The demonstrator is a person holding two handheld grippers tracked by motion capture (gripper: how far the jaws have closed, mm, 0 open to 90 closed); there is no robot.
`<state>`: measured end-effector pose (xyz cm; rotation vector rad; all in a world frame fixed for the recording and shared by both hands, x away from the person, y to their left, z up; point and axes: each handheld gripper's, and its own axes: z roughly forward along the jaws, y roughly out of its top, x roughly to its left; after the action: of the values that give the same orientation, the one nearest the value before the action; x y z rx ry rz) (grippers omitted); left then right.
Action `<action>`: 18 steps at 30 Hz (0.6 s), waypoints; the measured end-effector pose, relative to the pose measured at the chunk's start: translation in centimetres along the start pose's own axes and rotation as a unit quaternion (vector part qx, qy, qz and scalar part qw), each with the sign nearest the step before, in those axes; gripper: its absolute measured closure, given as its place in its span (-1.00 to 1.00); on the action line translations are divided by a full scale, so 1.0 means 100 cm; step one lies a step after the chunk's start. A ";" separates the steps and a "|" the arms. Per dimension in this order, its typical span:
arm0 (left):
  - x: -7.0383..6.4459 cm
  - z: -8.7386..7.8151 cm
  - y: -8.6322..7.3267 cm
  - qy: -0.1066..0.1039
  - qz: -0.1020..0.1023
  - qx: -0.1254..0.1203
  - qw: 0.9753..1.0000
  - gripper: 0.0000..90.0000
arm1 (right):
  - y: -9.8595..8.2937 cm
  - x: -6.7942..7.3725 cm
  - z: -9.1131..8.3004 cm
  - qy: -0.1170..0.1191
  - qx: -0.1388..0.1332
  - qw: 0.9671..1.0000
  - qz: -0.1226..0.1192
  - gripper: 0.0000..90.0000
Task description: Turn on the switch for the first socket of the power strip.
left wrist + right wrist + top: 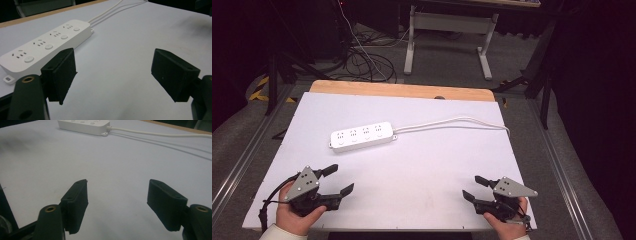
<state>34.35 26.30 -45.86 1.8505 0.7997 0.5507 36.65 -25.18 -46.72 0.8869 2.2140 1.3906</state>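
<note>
White plastic four-outlet power strip [361, 136]: flat on white tabletop sheet [427, 165], ahead of and well apart from both grippers, nearer left unit; approx. straight ahead-left in left gripper view [45, 47], far ahead-left in right gripper view [83, 124]. White round cable [452, 122] exits strip's right end, runs off toward table's far-right edge; plug end not visible. No plug seated in any outlet.

Left gripper [335, 181]: black jaws wide apart, nothing between, held low over sheet near front-left corner. Right gripper [474, 189]: jaws likewise spread, empty, near front-right corner.

Progress est.: at start. Strip untouched, no contact, no grasp. Remaining: approach, close on strip or cable, all handling thereafter.

Markings: no brand, label or legible text on strip; outlet slots and one round button per outlet discernible, nothing readable. Grey triangular plates on grippers unmarked.

Surroundings: wooden table edge [402, 90] beyond sheet.
</note>
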 end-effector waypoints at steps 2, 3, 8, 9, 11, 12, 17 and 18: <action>0.000 -0.001 0.001 0.001 0.003 0.003 1.000 -0.54 | 0.000 0.000 0.000 0.000 -0.001 1.000 -0.001 -0.24; 0.000 -0.001 0.001 0.003 0.005 0.003 1.000 -0.54 | 0.000 0.000 0.000 -0.001 0.000 1.000 -0.002 -0.24; 0.001 -0.002 0.003 -0.005 0.010 0.004 1.000 -0.55 | -0.001 0.000 0.000 0.003 0.000 1.000 0.000 -0.22; 0.001 -0.002 0.003 -0.005 0.010 0.004 1.000 -0.55 | -0.002 0.000 0.001 0.004 0.001 1.000 0.001 -0.22; 0.000 -0.002 0.004 -0.004 0.013 0.009 1.000 -0.53 | -0.002 0.000 0.001 0.004 0.001 1.000 0.002 -0.20; 0.000 -0.002 0.005 -0.002 0.014 0.008 1.000 -0.51 | -0.002 0.000 0.001 0.004 0.002 1.000 0.002 -0.20; 0.002 -0.005 0.008 -0.004 0.007 0.010 1.000 -0.43 | -0.002 0.000 0.002 0.003 0.004 1.000 -0.001 -0.19; 0.002 -0.006 0.008 -0.005 0.006 0.010 1.000 -0.43 | -0.002 0.000 0.002 0.003 0.003 1.000 -0.001 -0.19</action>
<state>34.34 26.59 -44.90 1.8766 0.7911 0.5431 36.66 -25.10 -46.95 0.8833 2.2242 1.3864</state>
